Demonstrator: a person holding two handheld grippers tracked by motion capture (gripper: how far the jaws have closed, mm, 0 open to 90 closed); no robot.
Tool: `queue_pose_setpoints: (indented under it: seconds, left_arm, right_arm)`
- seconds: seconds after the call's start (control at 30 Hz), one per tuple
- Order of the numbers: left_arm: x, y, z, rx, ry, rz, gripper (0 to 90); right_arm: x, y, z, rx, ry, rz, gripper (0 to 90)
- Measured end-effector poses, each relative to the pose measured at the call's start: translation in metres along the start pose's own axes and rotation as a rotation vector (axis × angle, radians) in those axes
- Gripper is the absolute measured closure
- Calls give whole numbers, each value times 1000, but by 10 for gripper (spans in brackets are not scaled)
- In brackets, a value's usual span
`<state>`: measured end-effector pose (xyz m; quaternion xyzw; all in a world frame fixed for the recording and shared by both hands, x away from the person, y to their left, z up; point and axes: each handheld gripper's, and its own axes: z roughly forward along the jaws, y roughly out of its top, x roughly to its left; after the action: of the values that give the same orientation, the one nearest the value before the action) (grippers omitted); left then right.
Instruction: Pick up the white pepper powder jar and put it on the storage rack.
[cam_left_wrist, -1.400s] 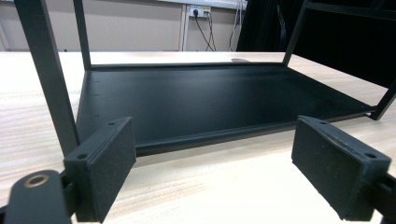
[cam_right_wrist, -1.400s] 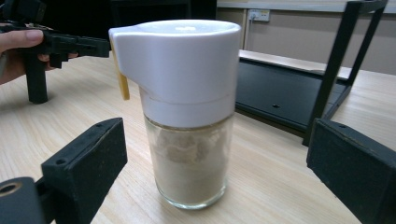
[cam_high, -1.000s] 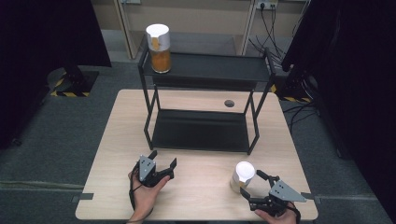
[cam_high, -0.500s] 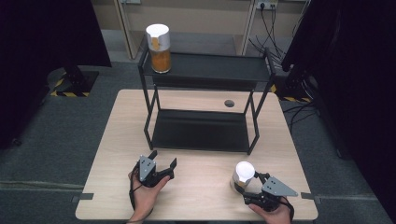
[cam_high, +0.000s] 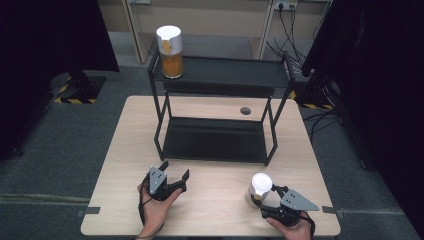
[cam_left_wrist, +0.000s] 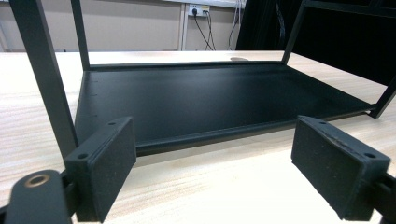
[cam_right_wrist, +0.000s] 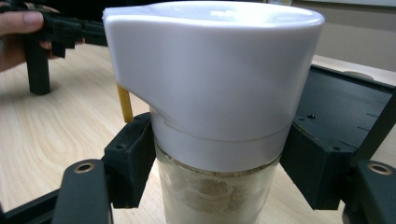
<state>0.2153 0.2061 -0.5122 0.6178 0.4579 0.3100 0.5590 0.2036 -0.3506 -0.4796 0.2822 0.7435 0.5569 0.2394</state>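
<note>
A glass jar (cam_high: 261, 185) with a white lid and pale powder inside stands on the table's near right. My right gripper (cam_high: 259, 197) has just been closing its jaws and is now shut on it. In the right gripper view both pads press the jar (cam_right_wrist: 212, 88) just under its lid, with the right gripper (cam_right_wrist: 215, 175) low around the glass. My left gripper (cam_high: 174, 170) rests open in a hand at the near left, with nothing between its fingers (cam_left_wrist: 108, 163). It faces the black rack's lower shelf (cam_left_wrist: 210, 98).
A black two-tier metal rack (cam_high: 220, 75) stands mid-table. A second white-lidded jar (cam_high: 171, 52) with orange contents sits on the left end of its top shelf. A round grommet (cam_high: 245, 110) lies behind the rack. Dark curtains flank both sides.
The right gripper's jaws have closed onto the white-lidded jar, and the hand has shifted slightly toward it. The left gripper has not moved.
</note>
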Motion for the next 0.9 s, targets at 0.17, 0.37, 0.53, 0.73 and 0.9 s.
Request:
queue_pose_setpoints:
  seconds: [0.17, 0.37, 0.53, 0.73, 0.9]
  left_arm:
    - [-1, 0, 0, 0, 1, 4, 136]
    - [-1, -1, 0, -4, 2, 3, 136]
    - [-1, -1, 0, -6, 3, 7, 136]
    - [-2, -1, 0, -6, 3, 12, 136]
    - [-2, -1, -1, -7, 5, 11, 136]
  right_arm:
    - [5, 3, -3, -45, -32, 6, 303]
    - [10, 12, -7, -107, -89, 16, 303]
    - [11, 21, -7, -127, -123, 12, 303]
    - [10, 31, -7, -151, -151, 8, 303]
    - [9, 41, -6, -168, -163, 12, 304]
